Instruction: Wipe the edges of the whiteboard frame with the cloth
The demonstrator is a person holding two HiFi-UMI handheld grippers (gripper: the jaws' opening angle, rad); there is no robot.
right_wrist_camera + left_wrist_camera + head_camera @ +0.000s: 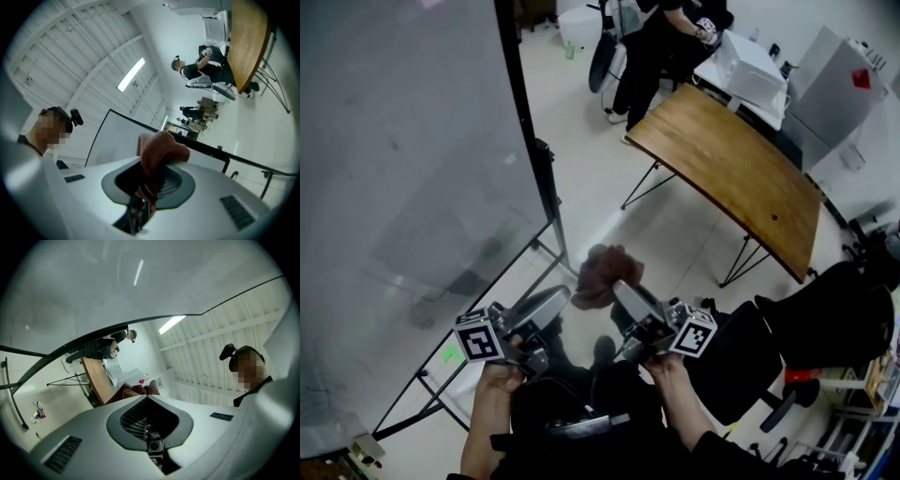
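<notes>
Jaws of the right gripper (158,161) are pressed together on the cloth (161,145), a reddish-brown wad that bulges out of the grip beyond the tips. Those of the left gripper (147,398) look closed on each other with nothing between them; the cloth shows only past their tips.

In the head view both tools hang just to the right of the whiteboard frame (530,131), near its lower right corner. The cloth sits just beside the black edge and appears not to touch it. No wiping contact is made, so the step in hand reads as bringing the cloth onto the frame.

To do it well, the wad should meet the frame's right-hand upright squarely, with fabric against the strip and the hard tips clear of it, so nothing scrapes. Enough cloth stands out past the grip for that. A steady press while running along the upright, then round the corner onto the bottom edge, should cover it. The stand looks light, so the left gripper could brace the frame if it rocks.
</notes>
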